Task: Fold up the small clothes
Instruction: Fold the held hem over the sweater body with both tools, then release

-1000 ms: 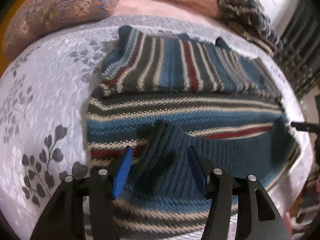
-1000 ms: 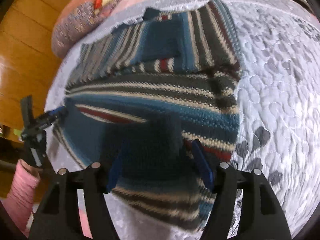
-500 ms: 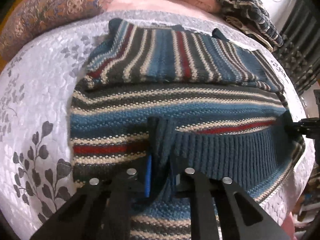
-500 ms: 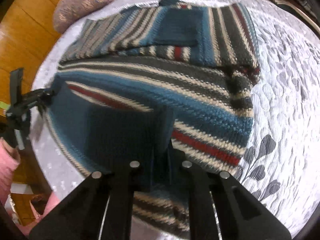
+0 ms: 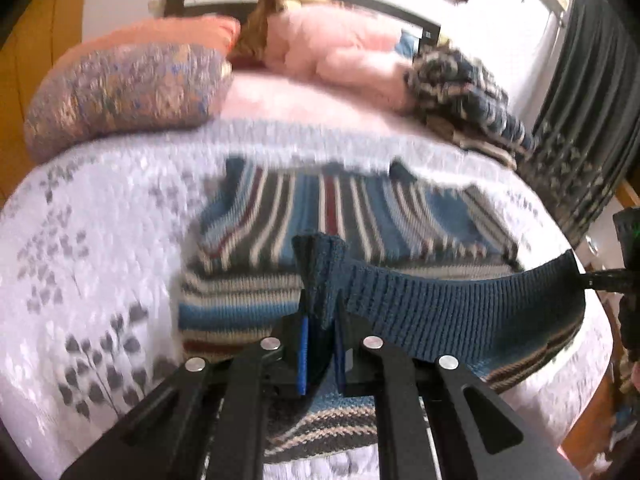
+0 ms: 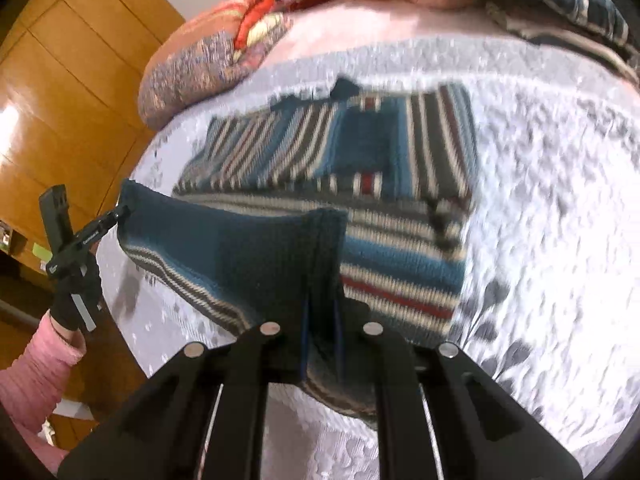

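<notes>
I have the left gripper pinching the dark blue ribbed hem of the striped knit sweater, its fingers pressed onto the fabric. My right gripper clamps the same hem at its other end, lifted above the sweater, which lies on the grey leaf-patterned bedspread. A patterned pillow sits at 11 o'clock in the left wrist view.

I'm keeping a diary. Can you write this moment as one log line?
left gripper: shut on sweater hem | right gripper: shut on hem | hem lifted off bedspread
</notes>
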`<act>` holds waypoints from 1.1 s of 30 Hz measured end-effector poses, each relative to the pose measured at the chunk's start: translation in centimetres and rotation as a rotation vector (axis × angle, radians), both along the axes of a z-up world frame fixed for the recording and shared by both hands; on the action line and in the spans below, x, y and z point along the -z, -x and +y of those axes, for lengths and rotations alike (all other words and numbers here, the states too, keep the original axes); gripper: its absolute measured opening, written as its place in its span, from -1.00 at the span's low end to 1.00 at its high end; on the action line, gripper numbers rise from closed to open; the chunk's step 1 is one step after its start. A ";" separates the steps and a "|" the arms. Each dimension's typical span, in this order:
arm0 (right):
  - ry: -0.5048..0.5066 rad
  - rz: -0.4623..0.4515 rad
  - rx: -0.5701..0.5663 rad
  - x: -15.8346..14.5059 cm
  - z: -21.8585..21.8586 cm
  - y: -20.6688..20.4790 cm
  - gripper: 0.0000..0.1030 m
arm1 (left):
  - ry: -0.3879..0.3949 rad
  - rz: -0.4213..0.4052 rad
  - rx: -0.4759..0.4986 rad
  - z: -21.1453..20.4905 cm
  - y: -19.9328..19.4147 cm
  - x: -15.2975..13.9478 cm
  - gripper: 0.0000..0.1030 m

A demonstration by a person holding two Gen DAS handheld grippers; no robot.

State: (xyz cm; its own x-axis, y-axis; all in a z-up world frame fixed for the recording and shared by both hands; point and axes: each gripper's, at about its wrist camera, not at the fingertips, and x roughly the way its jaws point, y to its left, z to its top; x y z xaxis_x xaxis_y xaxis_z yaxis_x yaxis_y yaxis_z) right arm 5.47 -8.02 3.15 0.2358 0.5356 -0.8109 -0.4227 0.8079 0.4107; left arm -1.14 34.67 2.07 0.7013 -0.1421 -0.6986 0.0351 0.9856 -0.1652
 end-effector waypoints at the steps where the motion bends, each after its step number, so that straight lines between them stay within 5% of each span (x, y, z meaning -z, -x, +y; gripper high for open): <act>1: 0.001 -0.016 0.009 -0.9 0.1 -0.8 -0.83 | -0.005 -0.014 -0.004 -0.2 -0.5 -0.5 -0.82; 8: 0.057 -0.092 0.058 -4.0 1.4 -6.0 -0.83 | -0.026 -0.093 -0.045 -0.4 -5.6 -3.3 -0.82; 18: 0.092 -0.126 0.199 -3.8 3.5 -17.5 -0.83 | -0.060 -0.149 -0.130 0.5 -14.8 -3.6 -0.82; 24: 0.140 -0.080 0.259 0.3 5.5 -22.8 -0.83 | -0.084 -0.078 -0.176 0.8 -20.7 0.4 -0.82; 33: 0.197 -0.004 0.301 6.6 6.0 -26.0 -0.83 | -0.049 0.048 -0.216 1.6 -24.2 6.8 -0.81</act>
